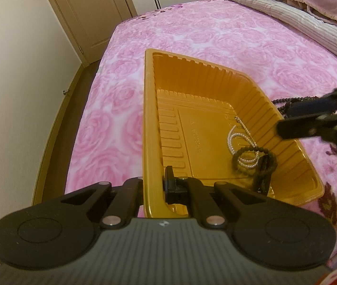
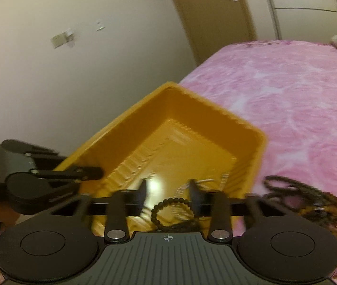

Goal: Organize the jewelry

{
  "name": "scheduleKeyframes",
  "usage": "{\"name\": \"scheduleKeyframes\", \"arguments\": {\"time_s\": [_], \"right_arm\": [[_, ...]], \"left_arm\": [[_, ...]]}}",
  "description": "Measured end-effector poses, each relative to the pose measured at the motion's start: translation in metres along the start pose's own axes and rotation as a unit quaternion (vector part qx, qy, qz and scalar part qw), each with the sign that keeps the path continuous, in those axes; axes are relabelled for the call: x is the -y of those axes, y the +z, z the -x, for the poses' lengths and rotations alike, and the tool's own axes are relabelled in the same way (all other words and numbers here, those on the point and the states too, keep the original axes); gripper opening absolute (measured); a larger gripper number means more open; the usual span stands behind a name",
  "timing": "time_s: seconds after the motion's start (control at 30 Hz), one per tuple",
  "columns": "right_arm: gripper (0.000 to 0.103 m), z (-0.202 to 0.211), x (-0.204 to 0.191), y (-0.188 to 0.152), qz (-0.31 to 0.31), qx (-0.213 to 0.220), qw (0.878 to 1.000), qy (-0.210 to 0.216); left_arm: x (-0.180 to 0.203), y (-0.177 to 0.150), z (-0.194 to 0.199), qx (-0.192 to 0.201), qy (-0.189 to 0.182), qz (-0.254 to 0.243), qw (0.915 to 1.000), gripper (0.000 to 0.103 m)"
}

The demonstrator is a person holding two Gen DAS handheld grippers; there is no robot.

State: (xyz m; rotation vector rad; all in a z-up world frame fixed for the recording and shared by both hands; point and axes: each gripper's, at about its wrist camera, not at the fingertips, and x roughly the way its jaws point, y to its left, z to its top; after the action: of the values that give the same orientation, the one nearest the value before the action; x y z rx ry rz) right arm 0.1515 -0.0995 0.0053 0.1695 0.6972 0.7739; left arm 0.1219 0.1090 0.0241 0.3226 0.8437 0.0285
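Ribbed glossy amber plastic tray (image 1: 151,123)

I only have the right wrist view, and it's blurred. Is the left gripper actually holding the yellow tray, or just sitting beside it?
Observer: Holding it. The left gripper is shut on the yellow tray's near wall, one finger inside and one outside.
Operator: What's the white smear by the black bead bracelet?
Observer: A looped pearl strand, its lower end overlapping the bracelet, near the tray's right wall.
Operator: Where does the right gripper sit relative to the tray?
Observer: The right gripper hangs over the tray's right wall, open, with nothing between its fingers.
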Motion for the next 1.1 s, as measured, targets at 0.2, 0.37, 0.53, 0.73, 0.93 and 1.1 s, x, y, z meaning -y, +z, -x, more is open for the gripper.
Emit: {"name": "scheduleKeyframes", "arguments": {"time_s": [0.2, 0.37, 0.53, 0.73, 0.93, 1.1], "right_arm": [[0.046, 0.038, 0.042, -0.026, -0.018, 0.013, 0.996, -0.090], [0.046, 0.073, 0.081, -0.065, -0.049, 0.013, 0.983, -0.175], [0.046, 0.097, 0.113, -0.088, -0.083, 0.009, 0.971, -0.224], [0.046, 0.097, 0.124, -0.090, -0.072, 0.017, 0.967, -0.244], [0.041, 0.068, 0.130, -0.083, 0.001, -0.003, 0.963, -0.268], [0.029, 0.042, 0.139, -0.082, 0.040, -0.033, 0.959, -0.278]], "left_arm": [[0.000, 0.000, 0.000, 0.000, 0.000, 0.001, 1.0000, 0.002], [0.000, 0.000, 0.000, 0.001, 0.001, 0.001, 1.0000, 0.002], [0.000, 0.000, 0.000, 0.000, 0.001, 0.002, 1.0000, 0.002], [0.001, 0.000, 0.000, -0.001, 0.003, 0.001, 1.0000, 0.002], [0.001, 0.000, 0.000, -0.002, 0.003, 0.000, 1.0000, 0.002], [0.000, 0.000, 0.000, -0.003, 0.004, 0.000, 1.0000, 0.002]]}}
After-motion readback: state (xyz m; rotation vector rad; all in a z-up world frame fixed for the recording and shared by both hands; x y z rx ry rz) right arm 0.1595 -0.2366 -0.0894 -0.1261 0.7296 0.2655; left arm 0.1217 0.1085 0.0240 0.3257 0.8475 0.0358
